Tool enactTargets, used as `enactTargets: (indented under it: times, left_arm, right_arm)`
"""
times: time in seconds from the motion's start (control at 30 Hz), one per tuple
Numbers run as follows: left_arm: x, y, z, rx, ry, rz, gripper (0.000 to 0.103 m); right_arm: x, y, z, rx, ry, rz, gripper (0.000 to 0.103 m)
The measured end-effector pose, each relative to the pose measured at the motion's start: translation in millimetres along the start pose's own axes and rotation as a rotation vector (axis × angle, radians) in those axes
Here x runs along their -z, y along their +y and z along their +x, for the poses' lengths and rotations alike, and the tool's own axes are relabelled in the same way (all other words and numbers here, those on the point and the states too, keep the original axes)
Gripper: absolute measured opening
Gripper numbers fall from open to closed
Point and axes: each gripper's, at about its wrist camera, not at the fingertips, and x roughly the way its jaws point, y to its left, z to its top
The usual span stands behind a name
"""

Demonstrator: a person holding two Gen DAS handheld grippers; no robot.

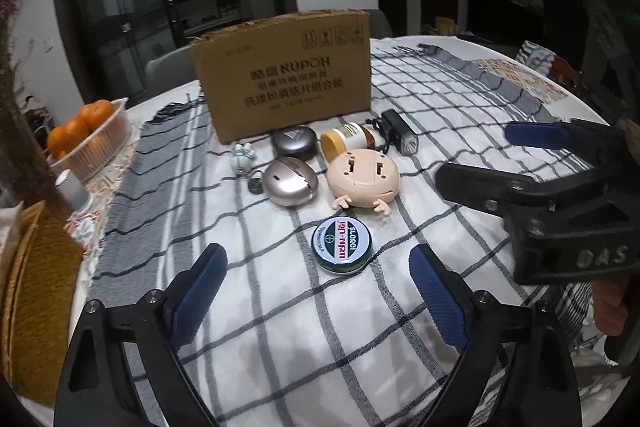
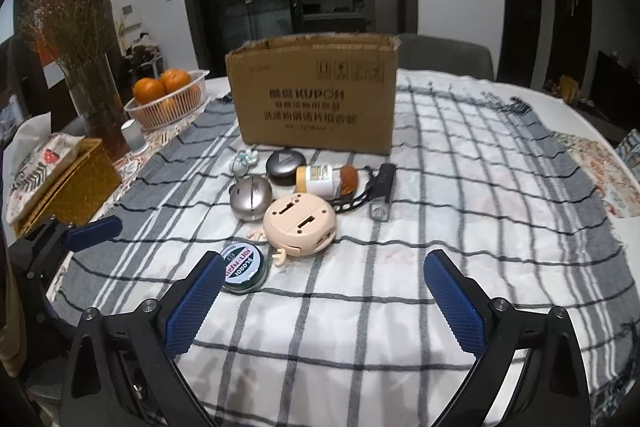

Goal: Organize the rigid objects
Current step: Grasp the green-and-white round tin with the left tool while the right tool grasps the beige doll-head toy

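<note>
A brown cardboard box [image 1: 284, 75] [image 2: 316, 95] stands open-topped at the back of the checked cloth. In front of it lie a green round tin [image 1: 342, 245] [image 2: 242, 269], a beige round toy [image 1: 364, 179] [image 2: 300, 223], a silver egg-shaped case [image 1: 290, 181] [image 2: 251, 202], a dark round case [image 1: 294, 143] [image 2: 285, 163], a pill bottle [image 1: 350, 139] [image 2: 326, 179], a black flashlight [image 1: 400, 137] [image 2: 382, 193] and a small pale figurine [image 1: 243, 157] [image 2: 245, 159]. My left gripper [image 1: 318, 263] is open, just short of the tin. My right gripper [image 2: 324, 271] is open, the tin by its left finger.
A basket of oranges [image 1: 90, 135] [image 2: 168, 99] sits at the left. A woven box [image 2: 70, 183] and a vase of dried flowers [image 2: 80, 39] stand nearby. The right gripper [image 1: 500, 163] shows in the left wrist view, the left gripper [image 2: 80, 231] in the right.
</note>
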Motion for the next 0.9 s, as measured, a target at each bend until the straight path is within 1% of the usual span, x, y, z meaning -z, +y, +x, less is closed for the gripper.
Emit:
enactTargets:
  times: [0.1,0.23,0.33,0.4,0.43,0.5,0.6,0.77,0.83,0.9]
  left_arm:
    - [1,2,12,0.028,0.014,0.011,0.090]
    - [0,5,25,0.066,0.026,0.024,0.084]
    - [0,6,35,0.079,0.038,0.033,0.081]
    - [1,6,41,0.095,0.055,0.036,0.076]
    - [1,6,43,0.100,0.061,0.037,0.075]
    - [1,6,48,0.114,0.074,0.035,0.071]
    - [1,6,55,0.136,0.091,0.031,0.068]
    - [0,7,69,0.169,0.128,0.010,0.062]
    - [-1,8,73,0.176,0.136,0.000,0.061]
    - [0,8,76,0.183,0.144,-0.005,0.057]
  right_arm:
    - [-3,-1,17,-0.022,0.029,0.003,0.099]
    - [-8,2,39,-0.043,0.067,-0.012,0.096]
    - [-11,4,53,-0.054,0.093,-0.025,0.095]
    - [-13,5,63,-0.062,0.109,-0.034,0.094]
    - [-13,6,67,-0.070,0.118,-0.040,0.093]
    - [-13,6,76,-0.072,0.139,-0.050,0.092]
    - [-13,4,88,-0.090,0.165,-0.044,0.090]
    - [-14,2,103,-0.107,0.196,-0.041,0.090]
    - [-17,0,110,-0.116,0.206,-0.035,0.090]
    - [-18,0,115,-0.124,0.215,-0.031,0.090]
